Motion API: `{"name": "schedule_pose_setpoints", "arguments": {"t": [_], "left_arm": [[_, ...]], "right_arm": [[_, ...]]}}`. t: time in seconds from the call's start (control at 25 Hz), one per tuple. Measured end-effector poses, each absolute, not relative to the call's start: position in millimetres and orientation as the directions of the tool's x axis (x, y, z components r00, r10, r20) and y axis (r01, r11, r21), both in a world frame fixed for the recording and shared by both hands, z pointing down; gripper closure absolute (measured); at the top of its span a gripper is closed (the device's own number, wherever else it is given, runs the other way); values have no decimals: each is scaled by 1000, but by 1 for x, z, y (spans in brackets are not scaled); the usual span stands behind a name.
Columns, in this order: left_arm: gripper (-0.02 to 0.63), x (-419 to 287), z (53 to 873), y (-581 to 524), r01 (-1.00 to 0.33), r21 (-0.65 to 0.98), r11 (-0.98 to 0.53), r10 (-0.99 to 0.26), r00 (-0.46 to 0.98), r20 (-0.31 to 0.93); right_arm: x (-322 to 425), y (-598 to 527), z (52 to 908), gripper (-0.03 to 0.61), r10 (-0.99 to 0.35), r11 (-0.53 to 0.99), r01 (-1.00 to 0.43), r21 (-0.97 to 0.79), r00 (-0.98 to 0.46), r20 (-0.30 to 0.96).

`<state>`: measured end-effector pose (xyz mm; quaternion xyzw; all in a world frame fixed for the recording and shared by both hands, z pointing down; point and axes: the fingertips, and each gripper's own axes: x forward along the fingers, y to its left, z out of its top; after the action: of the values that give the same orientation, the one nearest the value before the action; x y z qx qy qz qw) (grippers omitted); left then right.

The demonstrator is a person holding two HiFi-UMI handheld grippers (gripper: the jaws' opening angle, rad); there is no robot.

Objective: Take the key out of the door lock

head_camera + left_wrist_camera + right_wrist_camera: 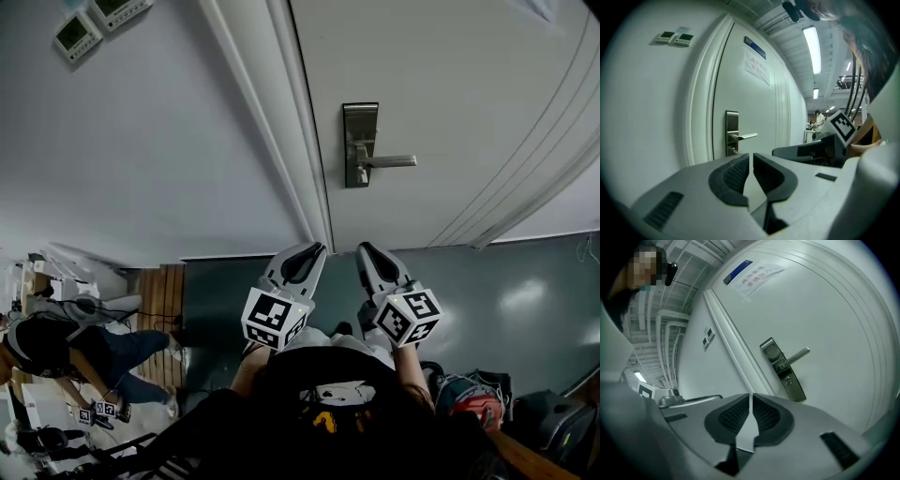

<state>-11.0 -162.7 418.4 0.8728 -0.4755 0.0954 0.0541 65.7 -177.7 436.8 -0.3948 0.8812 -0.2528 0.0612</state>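
The left gripper (pixel 750 156) is seen with its jaws pressed together, and nothing is held between them. It is kept low and well apart from the door (pixel 450 94). From its own view the lock plate (pixel 731 132) lies ahead and a little to the left of the jaw line.

The key (pixel 733 151) is made out only as a small stub on the plate, just under the handle (pixel 743 136). Its long axis is judged to stand out from the door face, towards the person. The pull would therefore have to be made straight back along that line. Its bow is too small for its turn to be told.

The right gripper (pixel 750 396) is likewise closed, pad against pad, with nothing gripped. In the head view it is placed almost straight below the plate, so it is judged the better lined up of the two. In its own view the plate lies ahead, up and to the right. The jaws would need to be opened before the key could be taken.
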Motion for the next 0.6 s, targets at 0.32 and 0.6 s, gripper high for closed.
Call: {"name": "schedule_pose_setpoints", "arguments": {"t": [0.32, 0.6], "left_arm": [[583, -9, 418, -167, -838, 13, -545, -814, 533, 230], [582, -13, 423, -184, -823, 40, -566, -796, 559, 230]], "right_arm": [[64, -189, 447, 569, -721, 535, -647, -543, -685, 107], [64, -203, 457, 569, -738, 495, -666, -559, -661, 134]]}}
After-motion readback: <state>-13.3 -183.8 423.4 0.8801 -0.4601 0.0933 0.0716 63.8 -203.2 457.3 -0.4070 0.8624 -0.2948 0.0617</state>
